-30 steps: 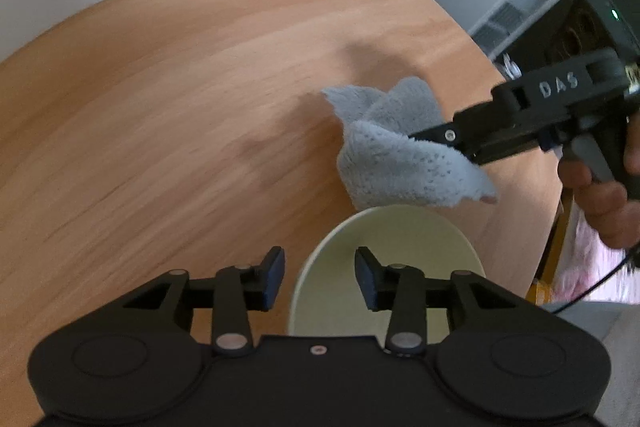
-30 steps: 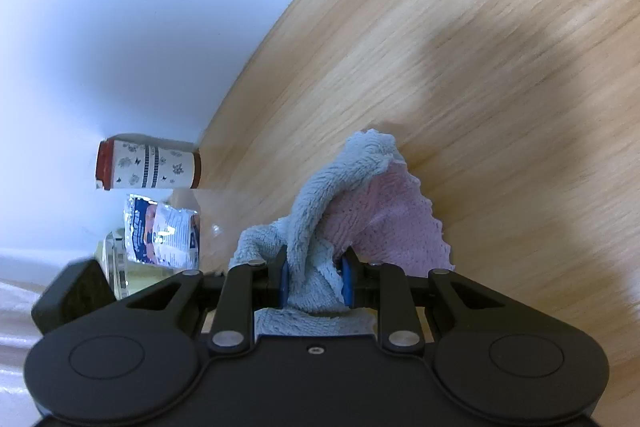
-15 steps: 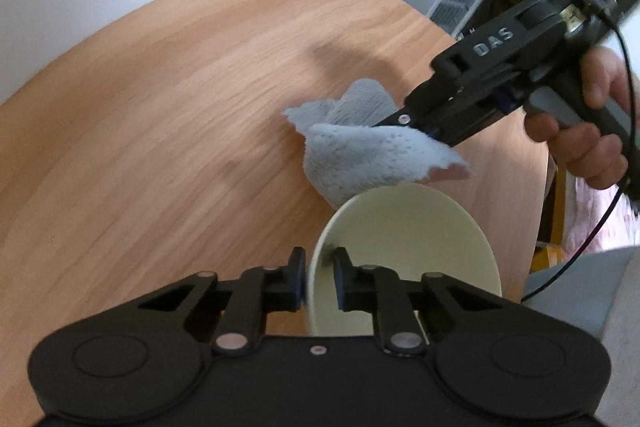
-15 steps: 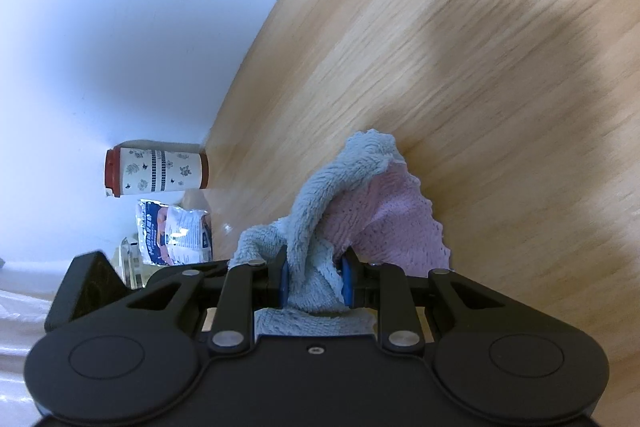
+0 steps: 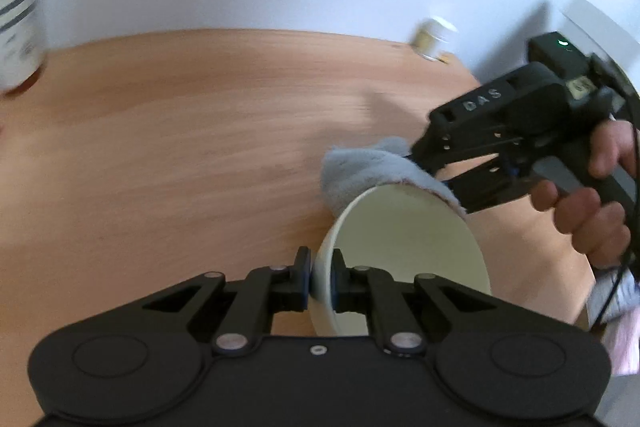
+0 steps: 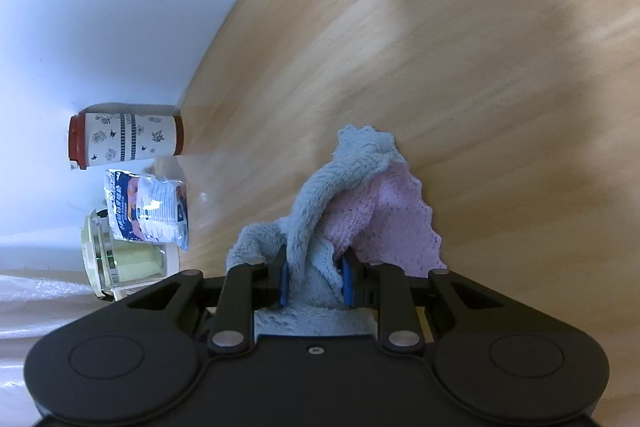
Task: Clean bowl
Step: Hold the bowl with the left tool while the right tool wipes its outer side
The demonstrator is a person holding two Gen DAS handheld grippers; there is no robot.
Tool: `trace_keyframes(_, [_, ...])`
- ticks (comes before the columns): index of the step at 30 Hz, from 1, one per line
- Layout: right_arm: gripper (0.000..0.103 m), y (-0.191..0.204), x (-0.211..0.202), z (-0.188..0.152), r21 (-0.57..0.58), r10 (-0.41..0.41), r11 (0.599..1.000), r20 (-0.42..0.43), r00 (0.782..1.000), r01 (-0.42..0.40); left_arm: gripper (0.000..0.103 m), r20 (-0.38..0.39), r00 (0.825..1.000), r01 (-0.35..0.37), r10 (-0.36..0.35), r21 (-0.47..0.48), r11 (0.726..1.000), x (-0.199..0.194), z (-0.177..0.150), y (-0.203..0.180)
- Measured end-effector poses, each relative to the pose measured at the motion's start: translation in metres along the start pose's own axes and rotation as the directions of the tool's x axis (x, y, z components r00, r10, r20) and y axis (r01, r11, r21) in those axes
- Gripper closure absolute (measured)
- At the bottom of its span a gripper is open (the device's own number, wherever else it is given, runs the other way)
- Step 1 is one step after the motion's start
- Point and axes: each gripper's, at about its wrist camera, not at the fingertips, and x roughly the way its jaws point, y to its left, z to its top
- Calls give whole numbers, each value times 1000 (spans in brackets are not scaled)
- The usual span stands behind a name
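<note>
A pale cream bowl (image 5: 404,239) sits tilted over the wooden table, its rim pinched between the pads of my left gripper (image 5: 320,279), which is shut on it. A grey and pink cloth (image 5: 368,167) hangs at the bowl's far rim, bunched in my right gripper (image 5: 436,171), held by a person's hand (image 5: 588,211). In the right wrist view the cloth (image 6: 348,203) is clamped between the blue pads of the right gripper (image 6: 314,283); the bowl does not show there.
A round wooden table (image 5: 192,155) meets a white wall. A red-lidded patterned can (image 6: 124,141), a foil packet (image 6: 148,209) and a glass jar (image 6: 120,259) stand at its edge. A small white-capped jar (image 5: 434,35) is at the far edge.
My left gripper closed on the bowl's rim and rolled, tilting the bowl. The right gripper carried the cloth closer, up to the bowl's far rim.
</note>
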Motion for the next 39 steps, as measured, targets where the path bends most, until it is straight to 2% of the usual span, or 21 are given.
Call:
trace_keyframes(2, [76,7,3,-2,-31,-39,999,1,999,39,94,-1,1000,-19,19,-61,998,-2,-5,5])
trace_keyframes(7, [76,-11,-5,-13,48,-16,999,14,1000,15,93,5,999,-50,51,-143,988,-4,-9,13])
trace_keyframes(15, [76,-52,-26,-50,207,25,978,72,997,-39,93,-2,998,-63,63,-177,982,1,-7,13])
trace_keyframes(19, [76,-54,-20,-42,225,33,973,76,997,-49,94,-8,997,-71,71,-162,984,0,-10,11])
trace_keyframes(23, [76,-37,1,-23,203,51,977,78,996,-65,93,-19,996,-91,89,-183,979,-1,-10,9])
trace_keyframes(28, [76,-20,11,-20,136,48,989,68,997,-57,92,-34,996,-89,84,-197,976,1,-8,9])
trace_keyframes(31, [76,-26,-2,-25,87,27,996,64,998,-33,91,-42,996,-90,83,-191,978,3,-6,9])
trace_keyframes(34, [76,-38,-27,-8,31,-7,1000,46,999,5,91,-49,996,-79,71,-197,977,4,-5,11])
trace_keyframes(37, [76,-37,-42,-11,-107,-60,992,24,998,62,92,-61,997,-68,56,-211,975,5,-5,14])
trace_keyframes(39, [76,-26,-45,-14,-251,-101,963,-4,995,97,92,-68,996,-65,51,-219,974,5,-5,15])
